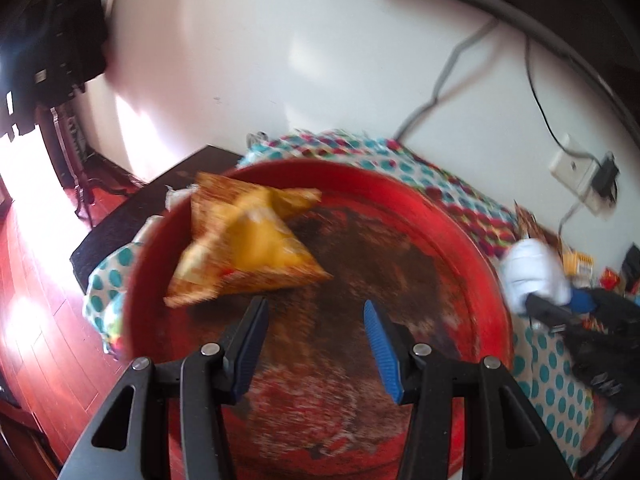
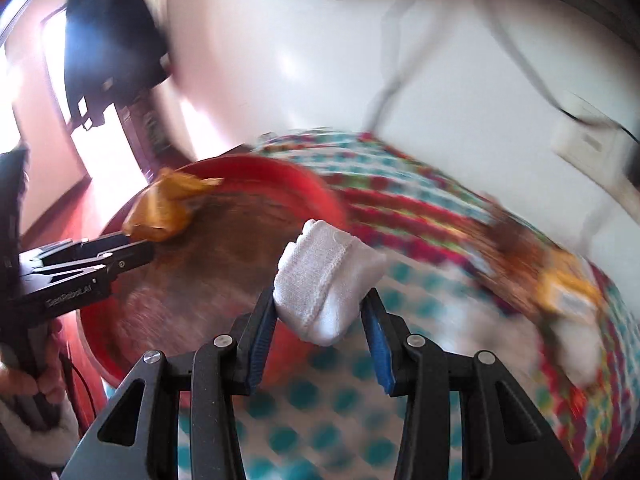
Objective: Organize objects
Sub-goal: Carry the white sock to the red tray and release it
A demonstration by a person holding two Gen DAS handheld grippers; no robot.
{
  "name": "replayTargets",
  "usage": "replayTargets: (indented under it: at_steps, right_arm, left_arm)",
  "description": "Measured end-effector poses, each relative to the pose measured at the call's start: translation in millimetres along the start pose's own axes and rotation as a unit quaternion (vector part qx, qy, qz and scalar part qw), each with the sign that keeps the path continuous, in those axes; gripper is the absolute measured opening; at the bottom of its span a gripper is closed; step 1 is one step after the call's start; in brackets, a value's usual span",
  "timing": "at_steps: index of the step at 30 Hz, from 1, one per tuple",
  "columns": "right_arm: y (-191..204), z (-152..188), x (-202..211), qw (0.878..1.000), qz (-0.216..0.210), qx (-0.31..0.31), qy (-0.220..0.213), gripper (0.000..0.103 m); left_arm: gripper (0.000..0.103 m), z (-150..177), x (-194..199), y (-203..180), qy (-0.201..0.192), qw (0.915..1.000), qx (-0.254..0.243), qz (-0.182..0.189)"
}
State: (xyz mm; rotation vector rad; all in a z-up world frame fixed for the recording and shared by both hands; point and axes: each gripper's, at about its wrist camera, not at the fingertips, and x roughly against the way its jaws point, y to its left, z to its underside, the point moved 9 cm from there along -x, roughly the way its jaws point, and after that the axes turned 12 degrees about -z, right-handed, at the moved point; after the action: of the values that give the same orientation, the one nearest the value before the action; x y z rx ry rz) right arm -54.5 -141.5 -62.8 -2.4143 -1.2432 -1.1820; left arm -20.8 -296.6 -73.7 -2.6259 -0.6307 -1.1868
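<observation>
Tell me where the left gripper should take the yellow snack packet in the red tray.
Take the yellow snack packet by its near lower corner, coming from the open left gripper side. It lies crumpled in the red tray, and that flat sealed edge sticks out toward the fingers, thin enough to pinch.

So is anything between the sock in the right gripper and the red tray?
Nothing visible blocks it. The right gripper holds the white sock just past the tray rim. The yellow packet and left gripper sit at the tray's far-left side, leaving the near floor bare.
</observation>
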Motion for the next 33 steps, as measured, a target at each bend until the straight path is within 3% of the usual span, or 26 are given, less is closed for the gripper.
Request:
replayTargets:
  at_steps: [10, 18, 26, 33]
  right_arm:
    - [48, -53, -103, 0.998, -0.021, 0.024, 0.049, 0.040]
    - [37, -60, -141, 0.997, -0.010, 0.015, 0.080, 0.041]
    - [32, -50, -100, 0.999, -0.003, 0.022, 0.049, 0.047]
    - [-11, -20, -31, 1.000, 0.019, -0.019, 0.013, 0.048]
  left_arm:
    - [0.052, -11, -4, 48, 0.002, 0.9978, 0.066, -0.005]
    - [0.052, -9, -13, 60, 0.016, 0.9959, 0.089, -0.002]
    - [0.052, -6, -11, 42, 0.014, 0.9982, 0.059, 0.002]
    - [0.052, -1, 2, -5, -0.011, 0.9995, -0.012, 0.027]
